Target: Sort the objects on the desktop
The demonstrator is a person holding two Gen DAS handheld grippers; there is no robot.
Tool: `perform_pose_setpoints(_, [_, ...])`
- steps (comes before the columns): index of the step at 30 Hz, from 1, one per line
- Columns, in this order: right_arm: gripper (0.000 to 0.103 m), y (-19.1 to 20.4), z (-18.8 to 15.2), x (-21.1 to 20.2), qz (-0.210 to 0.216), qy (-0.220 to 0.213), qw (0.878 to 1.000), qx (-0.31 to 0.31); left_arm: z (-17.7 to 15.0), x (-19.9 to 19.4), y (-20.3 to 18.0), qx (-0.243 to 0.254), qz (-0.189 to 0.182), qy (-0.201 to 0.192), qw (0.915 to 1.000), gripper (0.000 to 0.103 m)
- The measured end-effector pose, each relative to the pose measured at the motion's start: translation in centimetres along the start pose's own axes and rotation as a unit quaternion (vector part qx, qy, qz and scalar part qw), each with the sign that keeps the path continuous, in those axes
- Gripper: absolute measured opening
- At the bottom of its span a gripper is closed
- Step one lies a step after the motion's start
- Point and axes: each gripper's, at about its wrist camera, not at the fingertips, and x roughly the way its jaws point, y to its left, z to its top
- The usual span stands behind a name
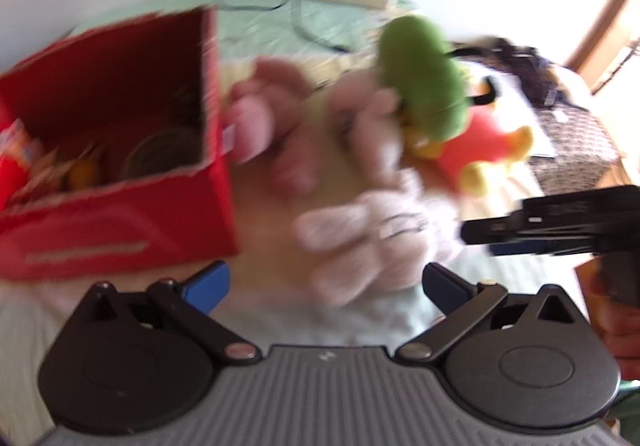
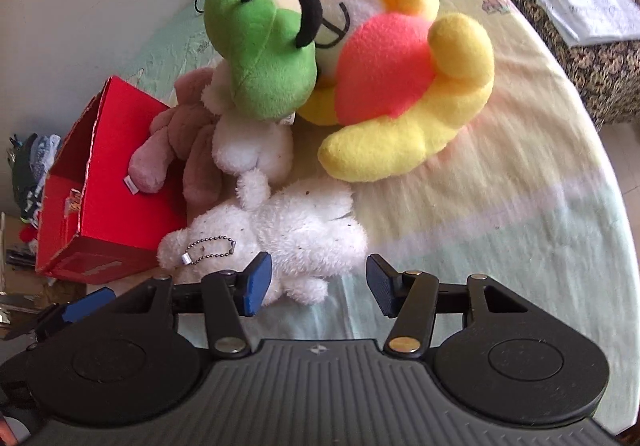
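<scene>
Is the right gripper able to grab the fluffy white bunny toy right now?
Probably yes. The right gripper has its jaws open with nothing between them, and the white plush lies just ahead on the tablecloth, with nothing on top of its near end.

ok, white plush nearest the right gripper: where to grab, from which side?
Probably its fluffy body: the white plush lies flat on the cloth, clear of the pile on its near side. Bring the right gripper, open, down from above; avoid the thin ball chain.

Both wrist views look steeply down, close, sharing the plush toys (image 1: pixel 380 230) (image 2: pixel 280 234).
</scene>
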Motion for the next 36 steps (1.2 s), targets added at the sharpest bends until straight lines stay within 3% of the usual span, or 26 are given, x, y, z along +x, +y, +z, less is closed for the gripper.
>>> perform_pose_setpoints(4, [0.061, -1.5, 0.7, 0.3, 0.034, 0.005, 0.996, 0.083, 1.8, 1.3, -3.1, 0.073, -0.053, -0.006, 0.9959, 0.102])
perform_pose_setpoints(8, [0.062, -3.1, 0.9, 0.9, 0.085, 0.026, 0.983, 0.164, 2.7, 3.7, -4.5, 0.139, -0.075, 0.001, 0.9874, 0.102])
perform_pose_setpoints(11, [0.065, -3.8, 0.5, 1.3, 0.099, 0.036, 0.974, 0.200, 3.3, 6.2, -4.6, 0.167, -0.075, 0.009, 0.9831, 0.102])
perform_pose_setpoints(14, [0.066, -4.1, 0.0, 2.1, 0.111, 0.049, 0.968, 0.221, 3.3, 9.0, -3.6, 0.156, -0.071, 0.049, 0.9840, 0.102])
perform_pose_setpoints(18, [0.066, -3.8, -0.4, 3.1, 0.122, 0.056, 0.963, 0.234, 1.2, 9.7, -2.6, 0.107, -0.124, 0.096, 0.9818, 0.101])
perform_pose_setpoints(20, [0.066, -3.9, -0.6, 3.9, 0.121, 0.059, 0.964, 0.229, -0.6, 8.5, -3.4, 0.103, -0.126, 0.079, 0.9835, 0.101])
perform_pose_setpoints(23, [0.067, -3.2, -0.6, 4.5, 0.125, 0.072, 0.965, 0.220, -2.7, 7.3, -4.7, 0.109, -0.139, 0.085, 0.9807, 0.101])
perform_pose_setpoints(25, [0.070, -2.4, -0.6, 4.7, 0.122, 0.079, 0.968, 0.204, -3.5, 6.8, -5.4, 0.121, -0.120, 0.075, 0.9826, 0.101])
perform_pose_setpoints(28, [0.070, -1.9, -0.3, 5.9, 0.111, 0.079, 0.976, 0.168, -3.5, 6.7, -5.3, 0.126, -0.080, 0.059, 0.9871, 0.101])
perform_pose_setpoints(32, [0.070, -0.9, 0.4, 6.6, 0.114, 0.084, 0.980, 0.137, -2.3, 6.5, -4.3, 0.093, -0.071, 0.047, 0.9920, 0.101])
perform_pose_setpoints(36, [0.069, -0.7, 0.4, 6.7, 0.109, 0.088, 0.982, 0.131, -2.9, 6.9, -5.0, 0.095, -0.065, 0.033, 0.9928, 0.097])
